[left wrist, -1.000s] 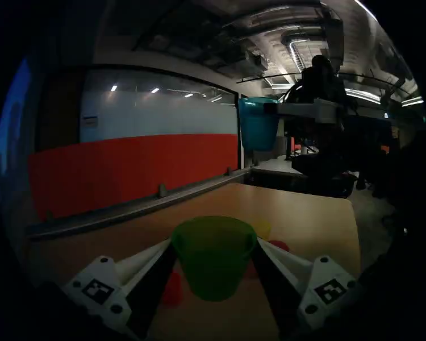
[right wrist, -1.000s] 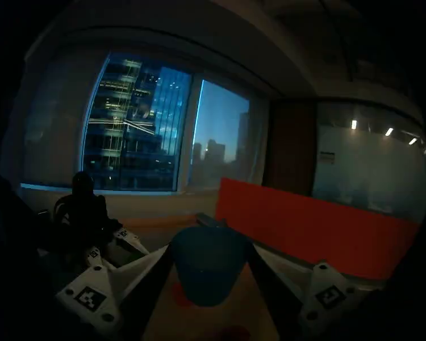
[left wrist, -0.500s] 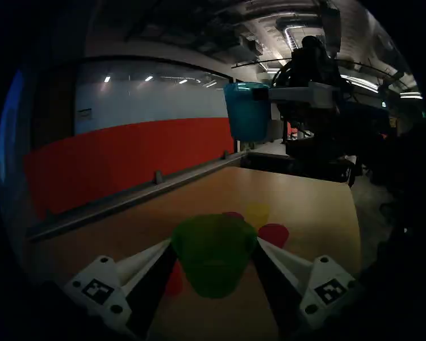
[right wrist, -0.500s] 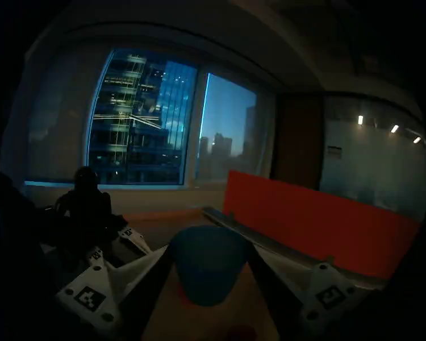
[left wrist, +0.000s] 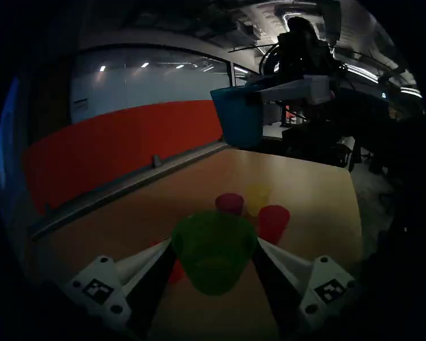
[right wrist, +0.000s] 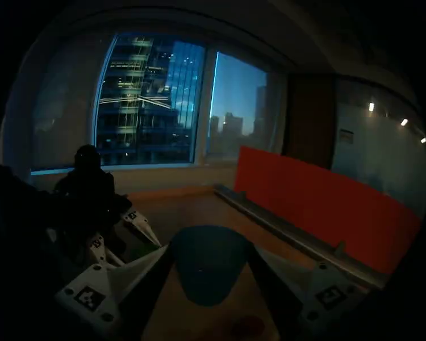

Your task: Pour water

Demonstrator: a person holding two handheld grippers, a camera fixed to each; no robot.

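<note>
My left gripper [left wrist: 213,245] is shut on a green cup [left wrist: 213,262], held upright low over the wooden table [left wrist: 304,193]. Up and ahead in the left gripper view, the right gripper [left wrist: 253,98] holds a blue cup [left wrist: 237,118] in the air, slightly tilted. In the right gripper view, that gripper [right wrist: 211,262] is shut on the blue cup [right wrist: 209,274]. The left gripper [right wrist: 119,236] and the dark hand on it sit low at the left. Whether either cup has water in it is too dark to tell.
On the table past the green cup stand a magenta cup [left wrist: 230,202], a yellow cup [left wrist: 258,196] and a red cup [left wrist: 272,222]; another red one [left wrist: 176,271] peeks out by the left finger. A red partition [left wrist: 122,142] lines the table's far side. Large windows [right wrist: 150,108] show a night city.
The blue cup has come lower and nearer to the green cup and now tilts a little. Both views have dipped, bringing more of the table and its cups into sight.
</note>
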